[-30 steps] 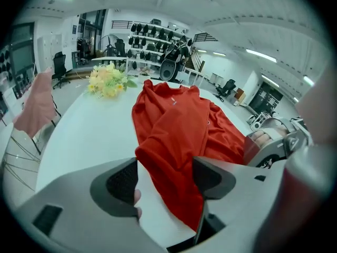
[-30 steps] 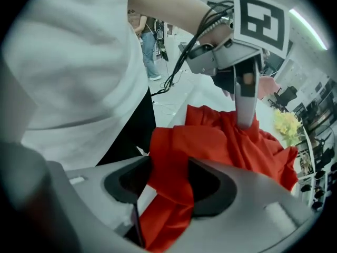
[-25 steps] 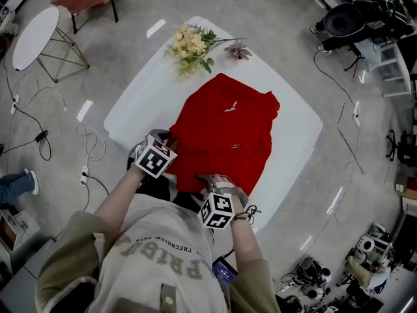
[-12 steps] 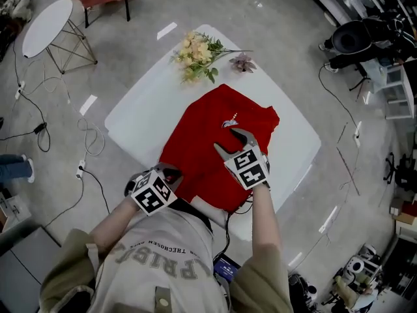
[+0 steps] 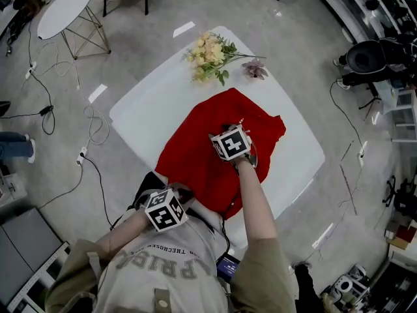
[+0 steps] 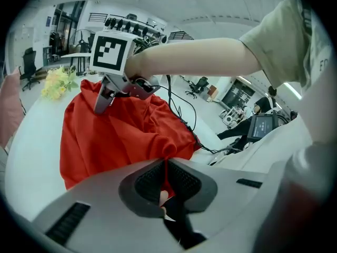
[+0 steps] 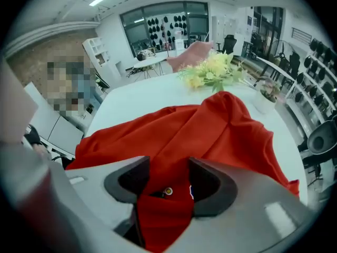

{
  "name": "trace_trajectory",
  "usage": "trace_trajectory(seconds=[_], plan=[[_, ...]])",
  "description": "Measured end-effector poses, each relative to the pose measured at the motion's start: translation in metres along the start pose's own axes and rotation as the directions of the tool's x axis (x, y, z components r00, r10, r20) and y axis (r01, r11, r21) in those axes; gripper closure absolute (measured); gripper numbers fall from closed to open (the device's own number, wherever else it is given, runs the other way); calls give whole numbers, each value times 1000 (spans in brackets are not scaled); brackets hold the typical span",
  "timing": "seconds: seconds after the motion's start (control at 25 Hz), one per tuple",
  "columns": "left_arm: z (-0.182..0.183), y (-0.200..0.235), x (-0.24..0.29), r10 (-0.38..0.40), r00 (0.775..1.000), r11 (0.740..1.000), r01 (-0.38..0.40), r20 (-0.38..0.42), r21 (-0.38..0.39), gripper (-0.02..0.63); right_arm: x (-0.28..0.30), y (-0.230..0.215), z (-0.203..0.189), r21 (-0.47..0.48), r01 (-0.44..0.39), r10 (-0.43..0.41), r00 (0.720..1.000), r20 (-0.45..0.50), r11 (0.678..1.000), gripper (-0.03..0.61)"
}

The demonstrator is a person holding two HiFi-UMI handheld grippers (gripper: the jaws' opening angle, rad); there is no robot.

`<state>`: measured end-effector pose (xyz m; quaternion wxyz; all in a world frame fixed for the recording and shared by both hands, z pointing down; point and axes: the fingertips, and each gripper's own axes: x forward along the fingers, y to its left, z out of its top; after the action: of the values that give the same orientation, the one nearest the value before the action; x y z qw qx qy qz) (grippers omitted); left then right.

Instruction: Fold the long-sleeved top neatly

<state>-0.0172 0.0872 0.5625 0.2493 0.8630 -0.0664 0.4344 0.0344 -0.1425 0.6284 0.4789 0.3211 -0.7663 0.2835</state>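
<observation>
A red long-sleeved top (image 5: 202,149) lies spread and rumpled on the white table (image 5: 296,145). My left gripper (image 5: 177,193) is at the near-left edge of the table, close to my body. It is shut, and its pads (image 6: 181,181) pinch a thin fold of the top's (image 6: 110,136) edge. My right gripper (image 5: 228,139) hovers over the middle of the top, pointing steeply down. It stands open, with red cloth (image 7: 210,130) and a small button under the gap between its fingers. From the left gripper view, the right gripper (image 6: 105,101) hangs just above the cloth.
A bunch of yellow flowers (image 5: 210,51) and a small purple plant (image 5: 255,69) lie at the table's far corner. A round side table (image 5: 64,12) and loose cables (image 5: 91,135) are on the floor to the left. Equipment stands at the right.
My right gripper has swung from the near edge out over the middle of the top. My left gripper has drawn back toward my body and shut on the top's edge.
</observation>
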Motion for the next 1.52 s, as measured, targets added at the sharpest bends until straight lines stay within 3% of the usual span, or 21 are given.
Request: trace_trajectory(seconds=[0.08, 0.24, 0.4, 0.6, 0.76, 0.88, 1.0, 1.08, 1.12, 1.16, 1.2, 1.32, 1.44, 1.52], plan=[[0, -1, 2, 10, 1000, 1000, -10, 8, -26, 589, 2, -2, -2, 0, 7, -7, 1000, -19, 1000, 366], [-2, 2, 4, 28, 999, 998, -27, 17, -59, 589, -6, -3, 7, -23, 0, -1, 1000, -8, 1000, 543], [2, 9, 3, 46, 999, 996, -44, 20, -72, 589, -25, -2, 37, -36, -36, 39, 997, 67, 999, 558], [6, 27, -5, 65, 998, 995, -63, 23, -80, 589, -56, -17, 98, 73, -111, 88, 960, 267, 991, 558], [2, 43, -16, 63, 998, 992, -60, 27, -109, 589, -68, -53, 126, 185, -80, 9, 934, 356, 979, 558], [-3, 46, -20, 37, 999, 994, -37, 4, -98, 589, -68, -87, 136, 329, -67, -77, 911, 406, 942, 558], [-10, 44, -20, 3, 1000, 997, -5, -27, -83, 589, -49, -109, 123, 393, -6, -135, 934, 331, 919, 557], [-12, 42, -22, -18, 999, 997, 15, -35, -73, 589, -36, -103, 109, 380, -24, -89, 957, 277, 924, 505], [-12, 42, -23, -26, 999, 998, 24, -36, -66, 589, -34, -93, 104, 373, -67, -42, 960, 276, 926, 425], [-13, 42, -25, -34, 999, 998, 32, -37, -58, 589, -36, -80, 100, 364, -118, 11, 959, 284, 924, 303], [-13, 42, -26, -41, 998, 998, 39, -38, -51, 589, -39, -65, 94, 350, -164, 62, 956, 285, 923, 236], [-13, 42, -29, -66, 997, 997, 65, -45, -30, 589, -37, -17, 54, 273, -198, 159, 974, 161, 941, 236], [-12, 40, -31, -86, 995, 996, 86, -51, -5, 589, -17, 10, 11, 216, -150, 158, 987, -21, 965, 236], [-12, 39, -33, -94, 994, 995, 95, -53, 11, 589, -5, 16, 1, 224, -136, 154, 986, -62, 965, 245]])
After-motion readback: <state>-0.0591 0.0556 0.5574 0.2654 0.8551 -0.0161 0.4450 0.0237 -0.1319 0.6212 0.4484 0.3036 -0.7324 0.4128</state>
